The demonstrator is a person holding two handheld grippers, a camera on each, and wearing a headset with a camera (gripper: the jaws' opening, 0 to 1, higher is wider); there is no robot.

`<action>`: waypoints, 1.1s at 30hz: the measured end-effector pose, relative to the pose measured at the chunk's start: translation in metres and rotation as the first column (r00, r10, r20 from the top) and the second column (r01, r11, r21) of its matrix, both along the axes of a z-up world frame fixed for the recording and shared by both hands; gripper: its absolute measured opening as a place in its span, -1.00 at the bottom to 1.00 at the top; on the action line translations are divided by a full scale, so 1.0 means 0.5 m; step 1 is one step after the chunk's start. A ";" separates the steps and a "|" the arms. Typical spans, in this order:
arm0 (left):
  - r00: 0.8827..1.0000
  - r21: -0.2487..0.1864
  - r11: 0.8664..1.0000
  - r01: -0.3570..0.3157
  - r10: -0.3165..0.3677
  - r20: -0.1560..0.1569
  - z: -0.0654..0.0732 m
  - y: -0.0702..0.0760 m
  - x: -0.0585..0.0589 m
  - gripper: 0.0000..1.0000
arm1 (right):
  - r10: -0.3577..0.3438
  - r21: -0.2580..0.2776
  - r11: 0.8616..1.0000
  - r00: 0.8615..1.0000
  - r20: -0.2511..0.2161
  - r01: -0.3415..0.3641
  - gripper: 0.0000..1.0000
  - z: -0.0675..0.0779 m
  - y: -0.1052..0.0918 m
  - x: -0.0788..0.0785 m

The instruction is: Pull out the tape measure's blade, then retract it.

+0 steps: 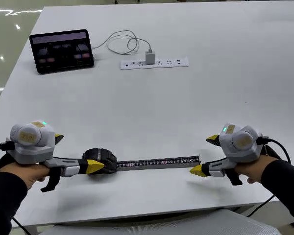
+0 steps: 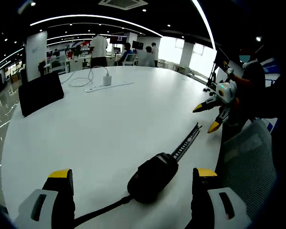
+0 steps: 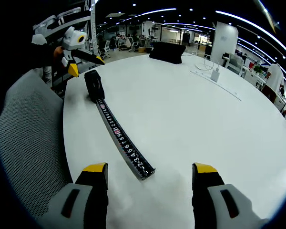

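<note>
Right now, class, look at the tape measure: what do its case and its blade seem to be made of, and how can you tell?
The case looks like matte black plastic or rubber: a dull, rounded surface. The blade is a thin dark strip with printed numbers, lying flat and straight; probably coated metal, unconfirmed.

Black tape measure case (image 1: 100,159), dark numbered blade (image 1: 159,162), white table (image 1: 186,107)

White table (image 1: 186,98), tape measure (image 1: 100,159), tablet (image 1: 61,50), power strip (image 1: 154,63)
</note>
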State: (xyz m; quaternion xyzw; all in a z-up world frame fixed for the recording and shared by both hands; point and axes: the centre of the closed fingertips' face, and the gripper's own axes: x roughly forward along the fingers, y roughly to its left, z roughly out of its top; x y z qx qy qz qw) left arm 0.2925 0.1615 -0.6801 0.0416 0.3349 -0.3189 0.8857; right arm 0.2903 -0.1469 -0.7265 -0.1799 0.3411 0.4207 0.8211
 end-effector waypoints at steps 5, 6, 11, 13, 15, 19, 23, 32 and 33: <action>1.000 -0.006 1.000 -0.019 0.019 0.015 -0.005 0.014 -0.017 1.00 | -0.002 -0.014 1.000 1.000 0.017 0.003 0.34 0.006 -0.012 -0.016; 1.000 -0.008 1.000 -0.028 0.028 0.005 -0.008 0.017 -0.020 1.00 | -0.008 -0.015 1.000 1.000 0.023 0.008 0.34 0.009 -0.015 -0.017; 0.999 -0.026 0.999 -0.035 0.035 0.008 -0.003 0.027 -0.038 1.00 | -0.049 0.015 0.999 0.999 0.022 0.049 0.37 0.023 -0.033 -0.030; 0.999 0.023 1.000 -0.020 0.019 0.034 -0.005 0.036 -0.043 1.00 | -0.068 0.026 0.997 0.998 0.013 0.068 0.37 0.027 -0.045 -0.039; 0.999 0.002 0.999 -0.033 0.033 0.042 0.004 0.039 -0.047 1.00 | -0.094 0.041 0.995 0.996 0.015 0.093 0.40 0.032 -0.057 -0.044; 0.997 -0.033 0.996 -0.078 0.079 0.025 0.009 0.054 -0.053 1.00 | -0.102 0.049 0.994 0.994 0.033 0.101 0.44 0.043 -0.075 -0.066; 0.997 -0.031 0.997 -0.071 0.072 0.024 0.010 0.057 -0.066 1.00 | -0.124 0.058 0.991 0.991 0.044 0.121 0.48 0.049 -0.096 -0.086; 0.997 -0.035 0.997 -0.068 0.069 0.027 0.011 0.068 -0.087 1.00 | -0.150 0.062 0.987 0.988 0.041 0.147 0.61 0.052 -0.119 -0.115; 0.997 -0.035 0.997 -0.067 0.068 0.024 0.010 0.069 -0.090 1.00 | -0.156 0.063 0.986 0.987 0.041 0.154 0.63 0.053 -0.121 -0.116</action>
